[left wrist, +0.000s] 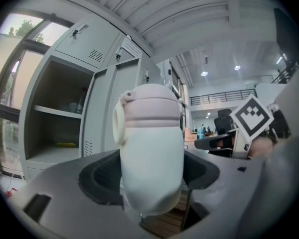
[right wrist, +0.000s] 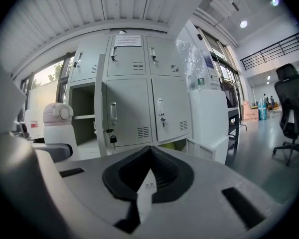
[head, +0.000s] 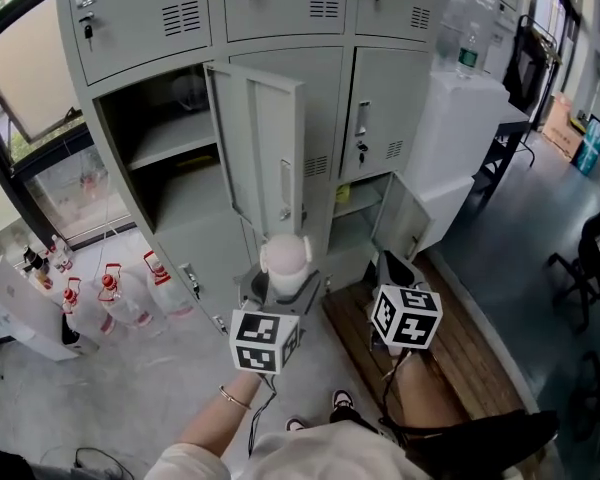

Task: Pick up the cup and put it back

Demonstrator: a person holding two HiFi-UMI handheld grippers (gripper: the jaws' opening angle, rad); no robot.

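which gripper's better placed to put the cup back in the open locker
Left. The left gripper is shut on the cup, which stands upright between its jaws, with the open locker's shelf just ahead. The right gripper is shut with nothing in it and would first have to take the cup over.

Cup (head: 285,258) lower body hidden in head view; locker shelf (left wrist: 55,111) contents too dim to identify; notice (right wrist: 128,40) print unreadable.

At lower centre, the left hand-held gripper (head: 280,294) clamps the cup (head: 285,260); the right hand-held gripper (head: 393,274) beside it is closed.
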